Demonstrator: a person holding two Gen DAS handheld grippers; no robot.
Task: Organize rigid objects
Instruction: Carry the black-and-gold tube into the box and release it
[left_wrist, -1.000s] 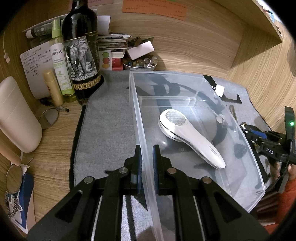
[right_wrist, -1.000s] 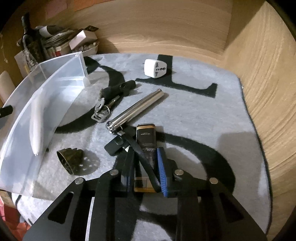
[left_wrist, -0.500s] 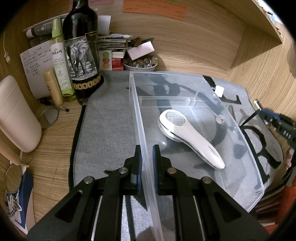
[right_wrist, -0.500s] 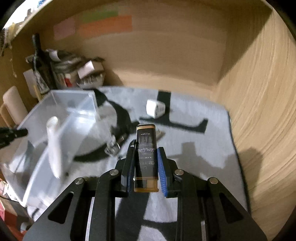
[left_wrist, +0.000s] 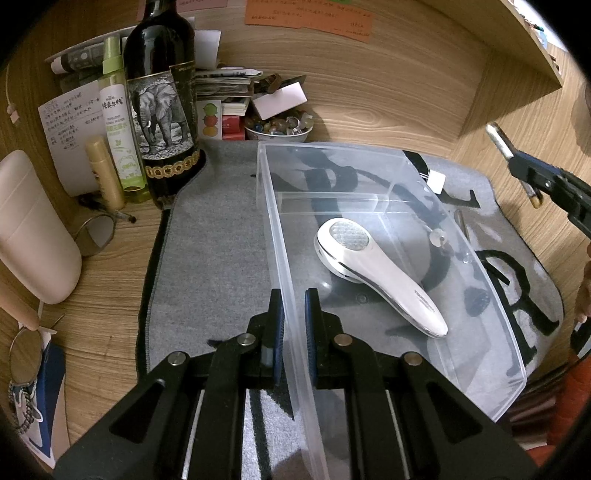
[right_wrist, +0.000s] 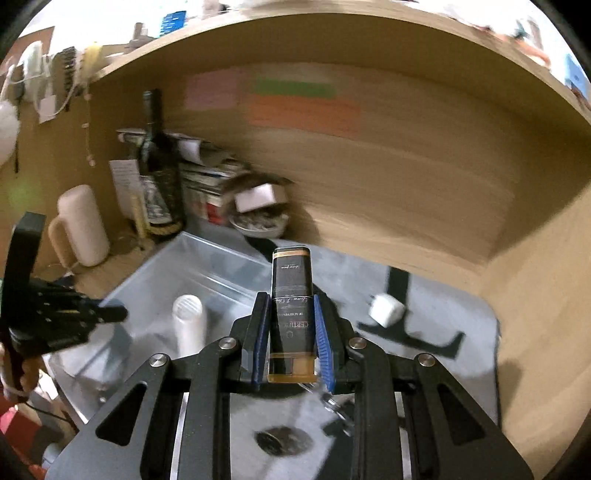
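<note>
My left gripper (left_wrist: 294, 295) is shut on the near left wall of a clear plastic bin (left_wrist: 369, 173) that stands on the grey mat. A white handheld device (left_wrist: 373, 266) lies inside the bin. In the right wrist view my right gripper (right_wrist: 290, 321) is shut on a slim black-and-gold case (right_wrist: 291, 291), held in the air above the mat beside the bin (right_wrist: 207, 258). The left wrist view shows that gripper (left_wrist: 524, 171) high at the right edge. A white plug adapter (right_wrist: 386, 310) lies on the mat further right. My left gripper (right_wrist: 107, 314) shows blurred at the left.
A dark wine bottle (left_wrist: 162, 92), a green spray bottle (left_wrist: 118, 122), a bowl of stones (left_wrist: 279, 127) and a paper stack crowd the back left. A cream jug (left_wrist: 33, 229) stands left. A dark ribbed piece (right_wrist: 282, 441) and keys (right_wrist: 332, 402) lie below the right gripper. Wooden walls enclose the back and right.
My right gripper has lifted the black-and-gold case off the mat, away from the torch and keys, and swung up toward the bin. The left gripper has kept still on the bin wall.
</note>
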